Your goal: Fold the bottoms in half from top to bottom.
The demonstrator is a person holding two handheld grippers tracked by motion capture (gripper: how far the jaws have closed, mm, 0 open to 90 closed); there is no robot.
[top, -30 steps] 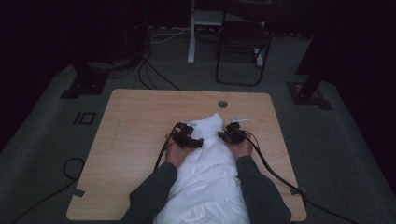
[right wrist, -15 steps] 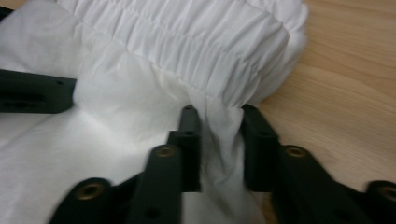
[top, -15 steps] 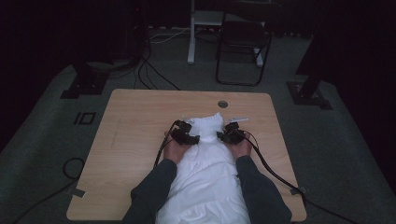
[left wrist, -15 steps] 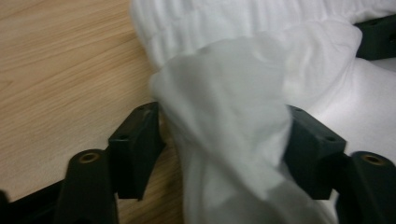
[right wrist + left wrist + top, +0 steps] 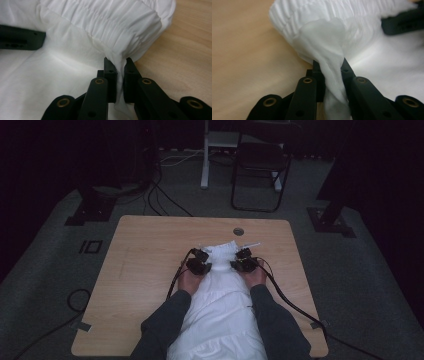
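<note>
While both forearms reach in from the near edge of the worktop [image 5: 150,245], the person's hands lie low and level on either side of a white garment [image 5: 220,305], palms down, sleeves dark.

The left tool [image 5: 199,265] sits at the left edge of the garment's far end, pointing to the far side and slightly inward. In the left gripper view its jaws have just been closing, and they now pinch a raised fold of the thin white cloth [image 5: 329,65]: the fabric stands up between the pads and runs down between the black fingers [image 5: 305,97].

The right tool [image 5: 243,262] mirrors it at the right edge of the same end. Its jaws have also just been closing, and in the right gripper view they are clenched on a pleat of cloth [image 5: 119,67] just below the gathered band [image 5: 110,22], with the bare wood beside it on the right.

That garment lies flat along the middle of the worktop, stretching from the near edge between the arms to a point just short of a round hole [image 5: 238,231] at the far side. Its far end is a ruched, elastic-looking band, finely pleated; the rest is smooth with soft creases. A cable [image 5: 295,307] trails from the right tool toward the near right corner.
</note>
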